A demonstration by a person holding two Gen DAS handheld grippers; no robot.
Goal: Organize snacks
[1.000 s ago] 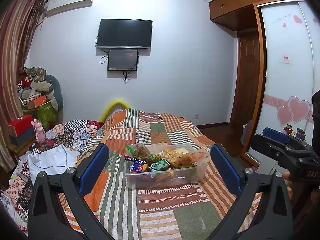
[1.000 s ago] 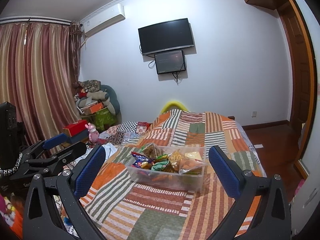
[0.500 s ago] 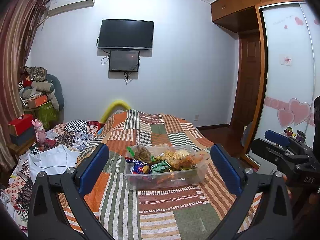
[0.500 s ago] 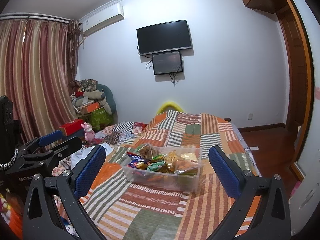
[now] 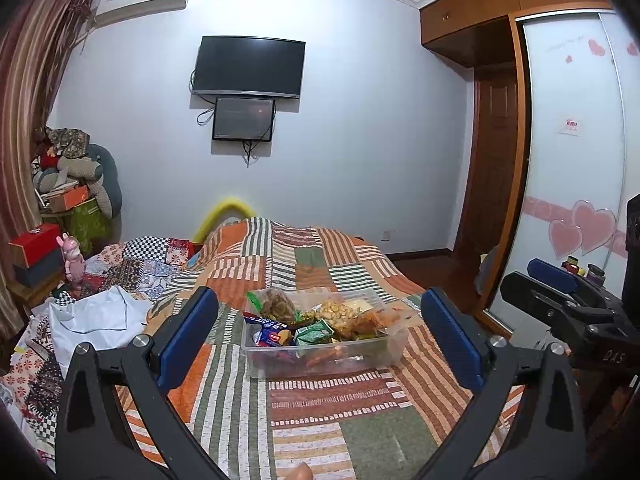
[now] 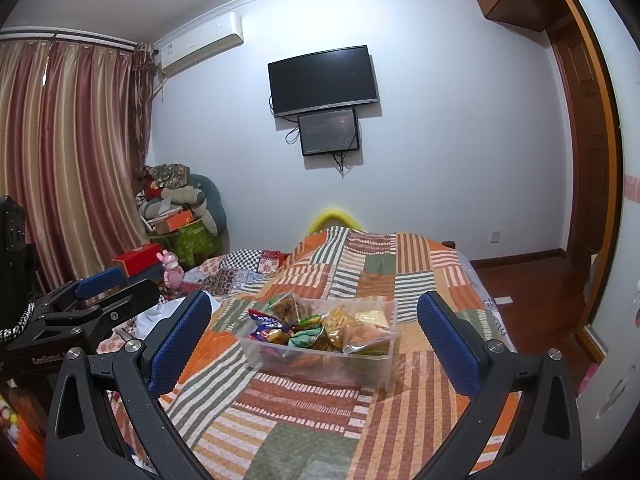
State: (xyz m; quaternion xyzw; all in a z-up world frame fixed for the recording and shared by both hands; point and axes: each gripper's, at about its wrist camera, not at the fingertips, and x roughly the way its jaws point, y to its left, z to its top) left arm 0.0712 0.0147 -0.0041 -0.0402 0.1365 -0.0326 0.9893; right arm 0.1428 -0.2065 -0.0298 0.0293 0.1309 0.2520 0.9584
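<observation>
With both my left gripper (image 5: 319,330) and right gripper (image 6: 314,334) held jaws spread and empty, the snack packets (image 5: 320,320) sit heaped in the clear plastic bin (image 5: 376,354) on the bed (image 5: 320,400), so any reach should drop squarely over one packet.

**Colours and patterns around the bed**

The quilt (image 5: 320,412) is a patchwork of orange, rust, green and white stripes. Ahead of the blue-padded black left gripper (image 5: 320,334), a clear tub (image 5: 324,354) holds packets (image 5: 312,320) in green, blue, red and golden orange. Left of the right gripper (image 6: 314,338), the curtains (image 6: 68,152) show pink and cream stripes. A black television (image 6: 323,80) hangs on the pale wall (image 6: 460,120).
</observation>
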